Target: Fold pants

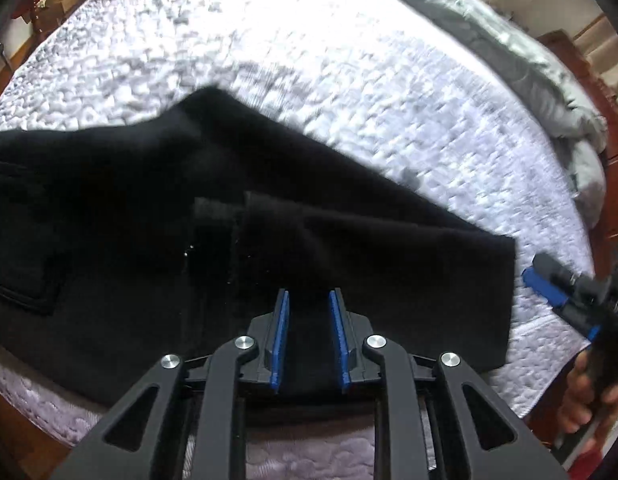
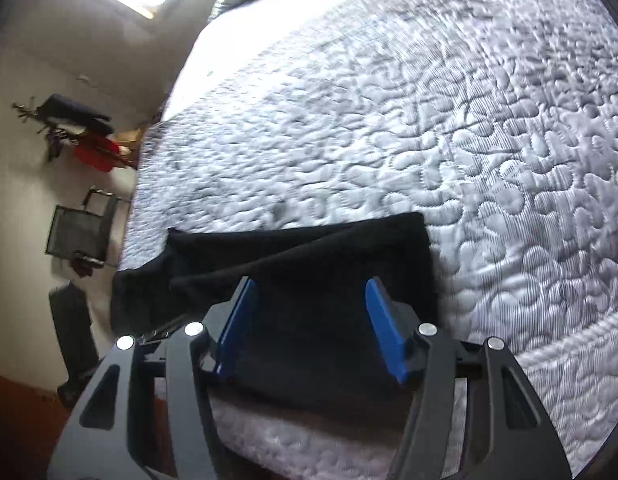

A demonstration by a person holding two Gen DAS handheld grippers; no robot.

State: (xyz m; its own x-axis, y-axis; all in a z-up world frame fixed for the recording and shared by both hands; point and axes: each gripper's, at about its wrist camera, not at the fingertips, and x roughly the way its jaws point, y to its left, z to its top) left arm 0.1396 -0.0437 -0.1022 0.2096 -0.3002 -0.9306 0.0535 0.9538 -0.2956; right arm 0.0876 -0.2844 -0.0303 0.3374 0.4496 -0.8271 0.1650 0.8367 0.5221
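Black pants [image 1: 237,240] lie flat on the quilted white mattress [image 1: 349,92], along its near edge, already doubled lengthwise; the hem end points toward the right side of the bed, and the wider seat part with a pocket outline sits to the left in the left wrist view. A grey duvet [image 1: 521,52] is bunched along the far right edge, well apart from the garment.

Left gripper [image 1: 309,300]: jaws parted only a narrow way, hovering over the cloth near the near edge; nothing sits between the blue pads [image 1: 283,336]. Right gripper [image 2: 309,296]: jaws roughly half open, over the hem end, no cloth pinched. The right gripper also shows at the right of the left wrist view, held by a hand [image 1: 589,396], just beside the hem corner.

Risks, judged from this layout:
- The narrow left opening may skate over the thick doubled layers and catch only the top one, so the fold separates when lifted
- The two grippers stand over different parts of the garment; an uneven lift would skew the next fold and leave the edges misaligned
- The garment lies close to the near edge of the mattress; a drag toward that edge could pull part of it off
- Black fabric hides seams and layer edges in both views, so the pinch point is hard to confirm
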